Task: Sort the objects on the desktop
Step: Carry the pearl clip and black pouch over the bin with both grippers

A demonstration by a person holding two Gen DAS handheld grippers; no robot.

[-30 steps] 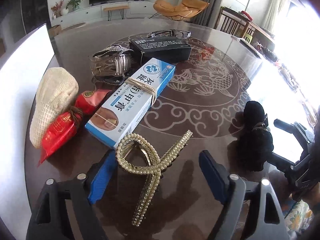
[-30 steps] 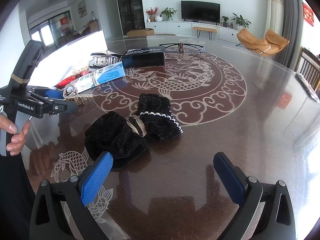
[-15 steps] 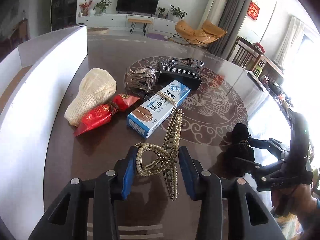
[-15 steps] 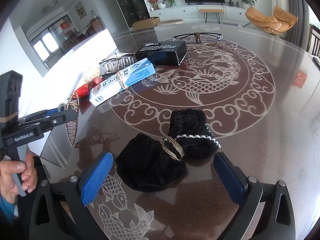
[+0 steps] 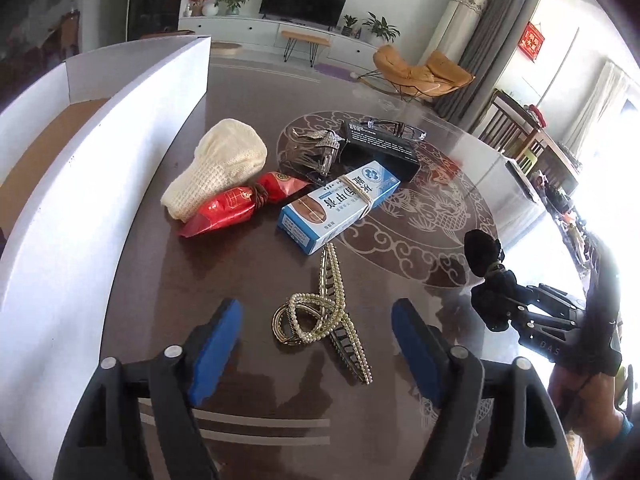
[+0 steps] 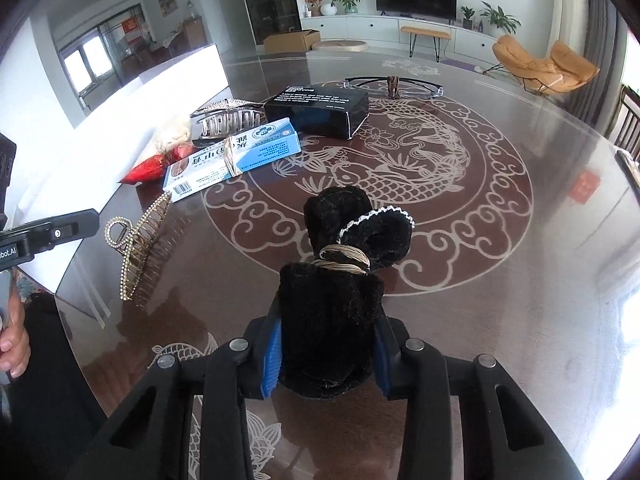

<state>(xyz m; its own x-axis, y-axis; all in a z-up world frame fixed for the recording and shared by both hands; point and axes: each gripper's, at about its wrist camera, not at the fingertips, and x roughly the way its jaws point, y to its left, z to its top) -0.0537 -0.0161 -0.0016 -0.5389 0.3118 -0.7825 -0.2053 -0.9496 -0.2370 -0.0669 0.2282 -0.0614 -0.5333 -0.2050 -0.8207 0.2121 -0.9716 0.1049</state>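
The big white cardboard box (image 5: 132,120) stands along the left edge of the dark round glossy surface (image 5: 248,276); its brown floor looks bare where it shows. The left gripper (image 5: 316,332) is opening wide, and the gold pearl hair claw (image 5: 324,316) lies on the surface between its blue pads (image 5: 216,344), touching neither. The right gripper (image 6: 326,350) is closing, and its pads press both sides of the black fuzzy cloth bundle tied with tan string (image 6: 340,280). Past the claw, near the box, lie a blue and white carton (image 5: 340,204), a red foil packet (image 5: 236,204), a cream knit pouch (image 5: 220,164), a silver hair claw (image 5: 316,152), a black box (image 5: 380,148) and clear glasses (image 5: 396,126).
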